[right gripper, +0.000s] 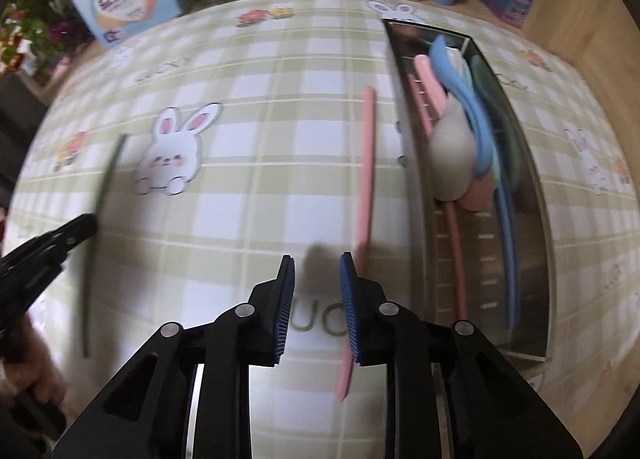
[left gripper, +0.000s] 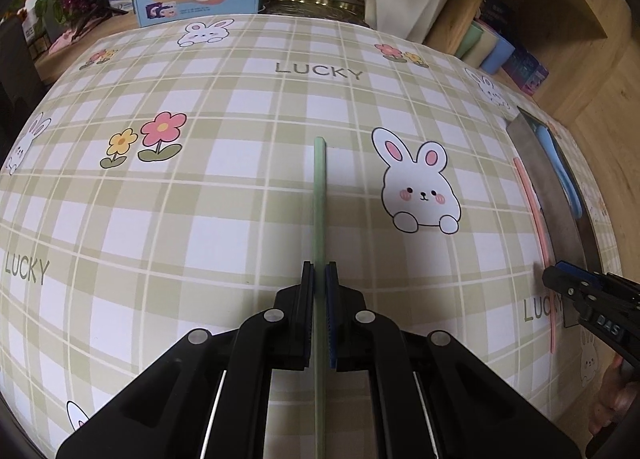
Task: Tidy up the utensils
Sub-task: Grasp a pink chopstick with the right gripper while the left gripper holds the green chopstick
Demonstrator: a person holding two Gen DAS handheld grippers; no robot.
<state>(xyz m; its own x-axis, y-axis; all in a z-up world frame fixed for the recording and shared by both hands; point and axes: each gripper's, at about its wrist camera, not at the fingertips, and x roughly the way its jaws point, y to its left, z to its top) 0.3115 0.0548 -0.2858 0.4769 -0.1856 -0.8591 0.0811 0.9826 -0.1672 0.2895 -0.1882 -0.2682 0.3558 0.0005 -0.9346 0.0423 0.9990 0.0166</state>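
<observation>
Left tool (left gripper: 319, 271) level, clamping green chopstick (left gripper: 319, 179); right tool (right gripper: 317, 263) open beside pink chopstick (right gripper: 367, 163).

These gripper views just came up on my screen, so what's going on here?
A person is sorting utensils with two handheld grippers. The left gripper is shut on a green chopstick. The right gripper is open beside a pink chopstick lying on the tablecloth. The metal tray already holds several utensils.

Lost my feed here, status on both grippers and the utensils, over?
Left gripper shut on thin green stick. Right gripper open, beside flat pink stick on the tablecloth. Steel tray holds other utensils. Path clear.
</observation>
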